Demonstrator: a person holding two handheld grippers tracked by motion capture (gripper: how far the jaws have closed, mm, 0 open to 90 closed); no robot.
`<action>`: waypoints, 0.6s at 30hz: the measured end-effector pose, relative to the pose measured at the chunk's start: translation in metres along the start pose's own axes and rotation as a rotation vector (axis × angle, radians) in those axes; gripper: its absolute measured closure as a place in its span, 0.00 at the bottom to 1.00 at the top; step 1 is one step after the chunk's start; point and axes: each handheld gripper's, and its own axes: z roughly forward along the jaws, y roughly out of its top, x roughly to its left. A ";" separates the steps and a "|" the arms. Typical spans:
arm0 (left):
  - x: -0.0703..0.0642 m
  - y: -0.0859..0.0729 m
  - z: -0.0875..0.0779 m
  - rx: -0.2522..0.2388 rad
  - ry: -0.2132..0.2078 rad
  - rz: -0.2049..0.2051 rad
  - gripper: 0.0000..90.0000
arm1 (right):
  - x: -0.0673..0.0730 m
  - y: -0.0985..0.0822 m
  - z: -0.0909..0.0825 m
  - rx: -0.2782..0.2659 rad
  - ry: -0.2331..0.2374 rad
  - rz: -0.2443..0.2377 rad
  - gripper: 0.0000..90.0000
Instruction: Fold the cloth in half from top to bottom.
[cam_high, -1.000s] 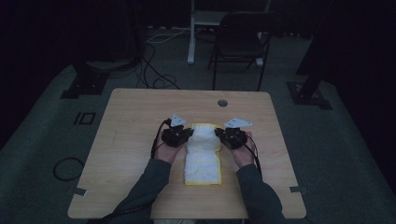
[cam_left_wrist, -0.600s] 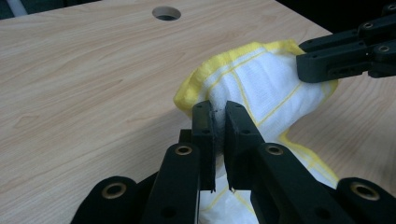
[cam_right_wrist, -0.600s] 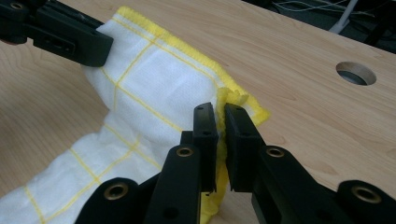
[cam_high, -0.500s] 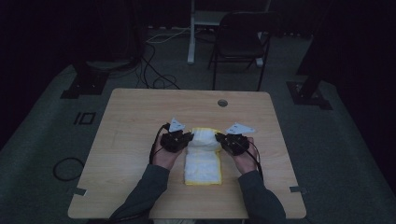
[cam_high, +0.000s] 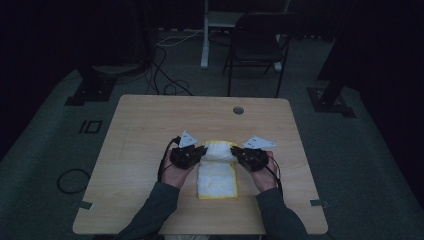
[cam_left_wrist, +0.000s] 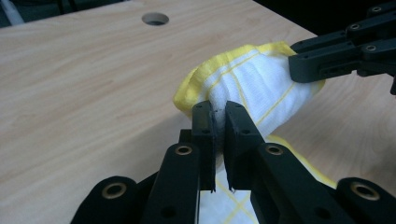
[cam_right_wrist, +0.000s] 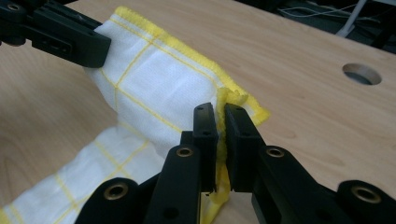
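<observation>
A white cloth with yellow grid lines and a yellow hem lies on the wooden table, its far end lifted and curled over between the two grippers. My left gripper is shut on the cloth's left far edge; in the left gripper view the cloth bulges beyond the gripper, whose jaws pinch it. My right gripper is shut on the right far edge. In the right gripper view the yellow hem is squeezed in that gripper. The near part of the cloth rests flat on the table.
A round cable hole is set in the table's far edge. Beyond the table stand a dark chair, a white stand and floor cables. Bare tabletop surrounds the cloth on all sides.
Both grippers have moved toward the person with the cloth's far edge, so the lifted end now curls further over the flat part.
</observation>
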 end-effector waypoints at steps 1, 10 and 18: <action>-0.001 -0.003 -0.001 0.001 -0.002 -0.002 0.94 | 0.002 -0.002 0.000 0.004 0.003 0.001 0.93; -0.006 -0.026 -0.003 0.020 -0.016 -0.023 0.93 | 0.012 -0.018 -0.002 0.020 0.028 0.010 0.93; -0.010 -0.037 -0.002 0.041 -0.023 -0.029 0.93 | 0.017 -0.031 -0.002 0.027 0.046 0.036 0.93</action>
